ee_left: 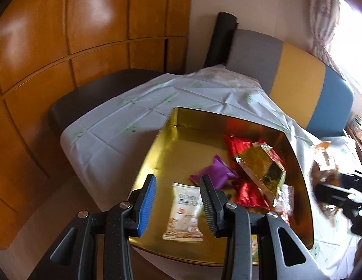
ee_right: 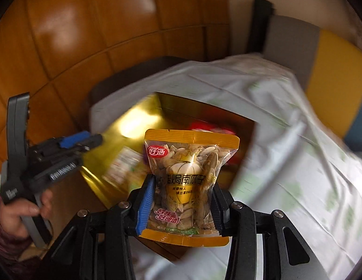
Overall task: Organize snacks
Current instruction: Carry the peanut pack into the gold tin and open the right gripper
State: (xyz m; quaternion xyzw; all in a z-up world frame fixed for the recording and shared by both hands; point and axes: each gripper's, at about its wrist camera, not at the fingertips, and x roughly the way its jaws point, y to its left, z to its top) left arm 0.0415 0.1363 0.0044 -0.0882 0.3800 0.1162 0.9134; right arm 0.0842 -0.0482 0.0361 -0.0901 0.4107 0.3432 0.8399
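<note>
Above a shallow, gold-lined rectangular tray [ee_left: 166, 140] on a table draped in a creased white plastic cloth [ee_left: 115, 121], the right gripper [ee_right: 181, 200] is clamped across the middle of a clear, orange-bordered packet of pumpkin seeds [ee_right: 191, 163], holding it upright and face-on, apparently so it can be lowered among the snacks already gathered. The tray holds a white-and-tan snack pouch [ee_left: 184, 212] lying flat at its near edge, a crumpled purple wrapper [ee_left: 214, 172], shiny red packets [ee_left: 248, 193] and a gold-foil bag [ee_left: 262, 170] piled to one side, which leaves bare floor on the other for new arrivals. The left gripper [ee_left: 178, 206] hovers over the near rim with its jaws spread wide and nothing between them, seemingly ready for the next item. In the left camera's view, another orange-printed bag [ee_left: 324, 161], blurred, sits outside the tray on the cloth, still to be sorted.
</note>
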